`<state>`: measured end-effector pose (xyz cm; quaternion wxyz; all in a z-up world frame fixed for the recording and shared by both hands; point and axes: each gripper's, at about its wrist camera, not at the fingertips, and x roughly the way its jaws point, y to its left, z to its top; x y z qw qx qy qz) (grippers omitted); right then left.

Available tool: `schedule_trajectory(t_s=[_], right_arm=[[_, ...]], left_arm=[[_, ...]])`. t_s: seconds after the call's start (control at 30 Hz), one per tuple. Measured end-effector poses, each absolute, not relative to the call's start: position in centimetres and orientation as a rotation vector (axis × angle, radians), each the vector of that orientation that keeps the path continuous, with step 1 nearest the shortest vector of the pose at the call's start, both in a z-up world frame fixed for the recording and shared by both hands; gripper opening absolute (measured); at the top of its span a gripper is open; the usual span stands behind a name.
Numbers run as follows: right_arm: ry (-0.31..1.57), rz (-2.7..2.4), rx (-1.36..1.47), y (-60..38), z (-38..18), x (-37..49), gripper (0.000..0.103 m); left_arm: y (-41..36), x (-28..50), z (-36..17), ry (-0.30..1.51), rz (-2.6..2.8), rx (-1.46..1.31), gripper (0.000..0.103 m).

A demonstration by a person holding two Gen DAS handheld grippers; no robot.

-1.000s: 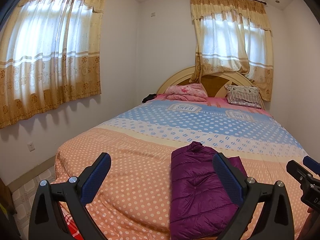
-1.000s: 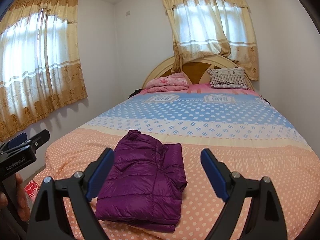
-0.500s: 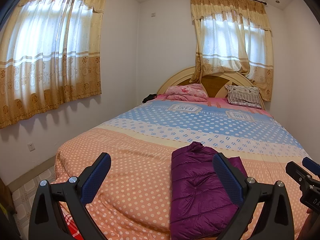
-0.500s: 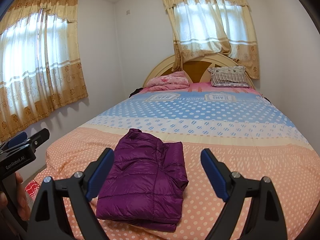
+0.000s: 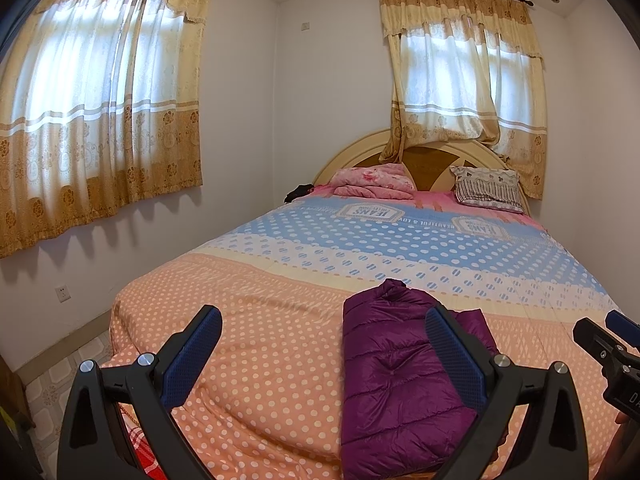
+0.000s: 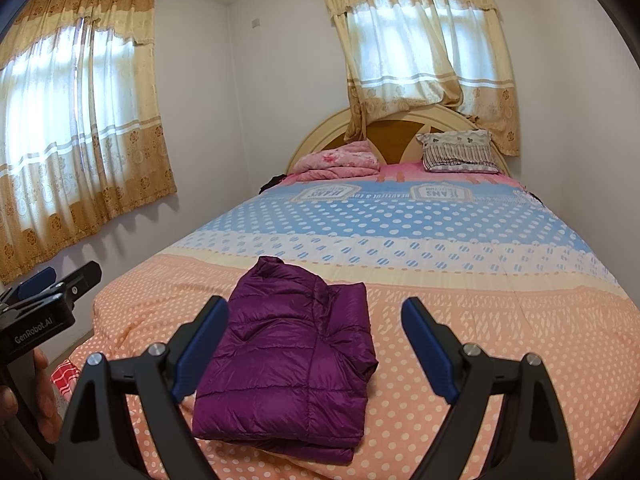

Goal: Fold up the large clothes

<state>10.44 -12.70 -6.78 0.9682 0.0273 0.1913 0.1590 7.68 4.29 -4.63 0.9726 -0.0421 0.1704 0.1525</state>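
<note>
A purple puffer jacket (image 5: 394, 376) lies folded into a neat rectangle near the foot of the bed (image 5: 280, 320); it also shows in the right wrist view (image 6: 288, 354). My left gripper (image 5: 322, 354) is open and empty, held above the foot of the bed, its right finger over the jacket's right side. My right gripper (image 6: 316, 346) is open and empty, held back from the jacket, which lies between and below its fingers. Each gripper shows at the edge of the other's view.
The bed has a dotted orange, white and blue quilt. A pink folded blanket (image 5: 374, 180) and a striped pillow (image 5: 488, 190) lie by the wooden headboard. Curtained windows are on the left wall and behind the headboard. A tiled floor strip (image 5: 52, 380) runs left of the bed.
Almost nothing has moved. Both grippers stay open and hover in place; the right wrist view has shifted very slightly.
</note>
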Motion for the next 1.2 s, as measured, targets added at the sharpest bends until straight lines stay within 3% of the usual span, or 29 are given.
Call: schedule_trajectory(t_s=[1.2], right_arm=[[0.399, 0.328, 0.054, -11.7, -7.4, 9.6, 0.09]], left_arm=[[4.2, 8.5, -5.7, 0.362, 0.317, -0.051, 0.102]])
